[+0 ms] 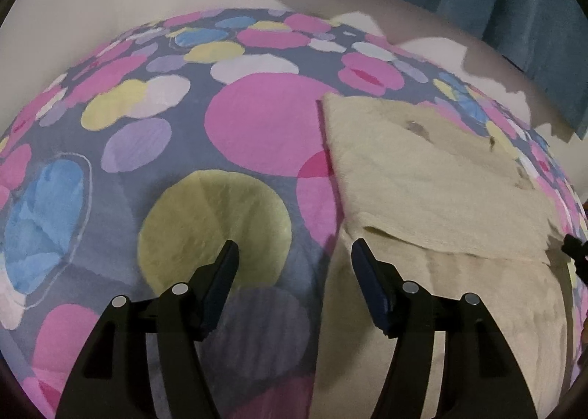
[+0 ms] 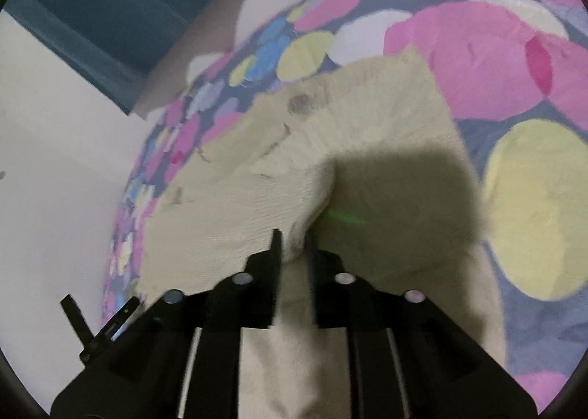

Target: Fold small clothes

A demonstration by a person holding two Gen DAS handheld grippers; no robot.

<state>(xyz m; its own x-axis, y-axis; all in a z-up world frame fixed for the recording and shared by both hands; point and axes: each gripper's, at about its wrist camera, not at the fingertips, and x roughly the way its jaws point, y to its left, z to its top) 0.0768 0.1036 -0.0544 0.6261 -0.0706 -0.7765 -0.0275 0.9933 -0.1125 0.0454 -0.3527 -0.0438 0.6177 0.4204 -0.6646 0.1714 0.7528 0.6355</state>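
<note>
Cloth point(image 2: 257, 169) fold sits between right claw point(image 2: 294, 246); left claw point(image 1: 294, 253) gapes empty.

No text, label, brand, number or sign can be read in either view; the dotted bedspread point(image 1: 257, 125) and cream cloth point(image 1: 433, 169) carry only patterns and stains.
</note>
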